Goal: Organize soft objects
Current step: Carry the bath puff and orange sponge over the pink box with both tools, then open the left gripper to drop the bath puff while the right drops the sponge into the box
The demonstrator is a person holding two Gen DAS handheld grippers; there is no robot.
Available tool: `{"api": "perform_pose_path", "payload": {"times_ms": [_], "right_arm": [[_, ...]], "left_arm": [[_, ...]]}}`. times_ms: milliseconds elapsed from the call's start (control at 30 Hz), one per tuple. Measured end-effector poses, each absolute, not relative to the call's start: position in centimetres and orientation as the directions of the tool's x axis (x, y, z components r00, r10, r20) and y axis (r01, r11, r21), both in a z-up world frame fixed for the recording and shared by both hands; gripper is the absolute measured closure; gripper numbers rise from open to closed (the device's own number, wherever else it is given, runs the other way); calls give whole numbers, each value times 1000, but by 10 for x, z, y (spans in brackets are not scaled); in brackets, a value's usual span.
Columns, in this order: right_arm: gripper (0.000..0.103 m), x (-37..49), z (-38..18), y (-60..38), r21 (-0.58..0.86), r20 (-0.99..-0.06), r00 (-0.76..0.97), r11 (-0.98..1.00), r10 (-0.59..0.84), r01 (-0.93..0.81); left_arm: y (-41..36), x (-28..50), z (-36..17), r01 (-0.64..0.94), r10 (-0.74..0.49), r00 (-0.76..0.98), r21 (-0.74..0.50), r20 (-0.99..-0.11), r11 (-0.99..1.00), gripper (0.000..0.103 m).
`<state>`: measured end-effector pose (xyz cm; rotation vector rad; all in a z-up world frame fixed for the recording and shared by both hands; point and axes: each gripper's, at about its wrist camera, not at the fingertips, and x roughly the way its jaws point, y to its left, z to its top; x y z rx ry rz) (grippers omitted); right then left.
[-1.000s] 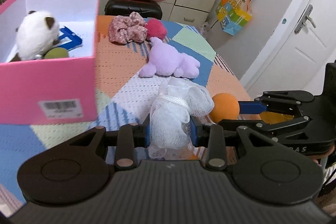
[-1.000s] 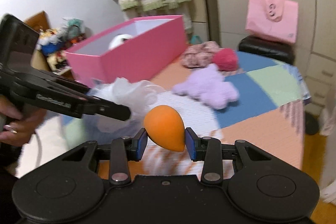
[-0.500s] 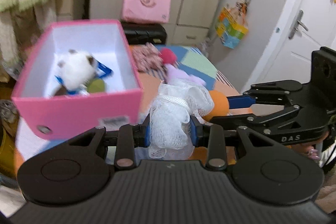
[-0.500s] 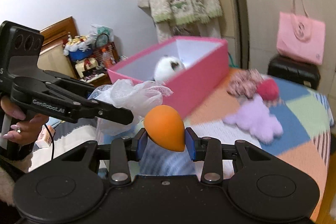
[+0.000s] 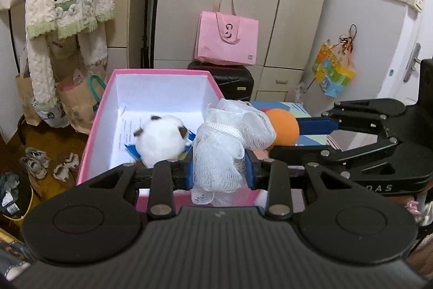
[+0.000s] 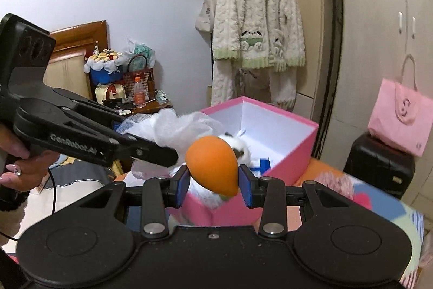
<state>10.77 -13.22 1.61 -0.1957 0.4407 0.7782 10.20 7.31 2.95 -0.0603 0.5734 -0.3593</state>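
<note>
My left gripper (image 5: 219,171) is shut on a white mesh bath pouf (image 5: 227,142), held at the near edge of the open pink box (image 5: 102,110). A white plush with dark ears (image 5: 162,138) lies inside the box. My right gripper (image 6: 213,182) is shut on an orange egg-shaped sponge (image 6: 212,167), held just before the same pink box (image 6: 295,151). The sponge also shows in the left wrist view (image 5: 282,126), beside the pouf. The pouf also shows in the right wrist view (image 6: 176,130), left of the sponge.
The box stands on a table with a patchwork cloth (image 6: 379,205). A pink floral scrunchie (image 6: 335,182) and a red soft thing (image 6: 362,201) lie on the cloth, blurred. A pink tote bag (image 5: 227,38) sits on a black case (image 5: 235,80) behind the table.
Both grippers have risen and swung left toward the pink box, still holding the pouf and the sponge. The box now sits straight ahead and its inside is in view.
</note>
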Motion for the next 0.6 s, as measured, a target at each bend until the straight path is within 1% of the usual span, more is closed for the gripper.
{"api": "perform_pose_path", "payload": {"times_ms": [167,267,333,400,600], "right_arm": [[59,136,22,-113,-92,-448,668,713,593,-695],[59,159,19,-100,-134,-456,684,716,569,-685],[59,176,13,-92,-158,-471,686,712,554,-684],[59,198,6,-85,-136,-511,669,717,540,-683],[59,241,-7,-73,-155,-584,650,720,486,-677]], "left_arm": [[86,137,26,267,-304,809,-147,-503,952,70],[94,162,20,225,-261,818,-133,-513,965,70],[95,180,17,197,-218,817,-98,-533,976,70],[95,195,16,188,-191,810,-63,-555,980,70],[96,244,7,188,-129,749,22,-650,982,70]]}}
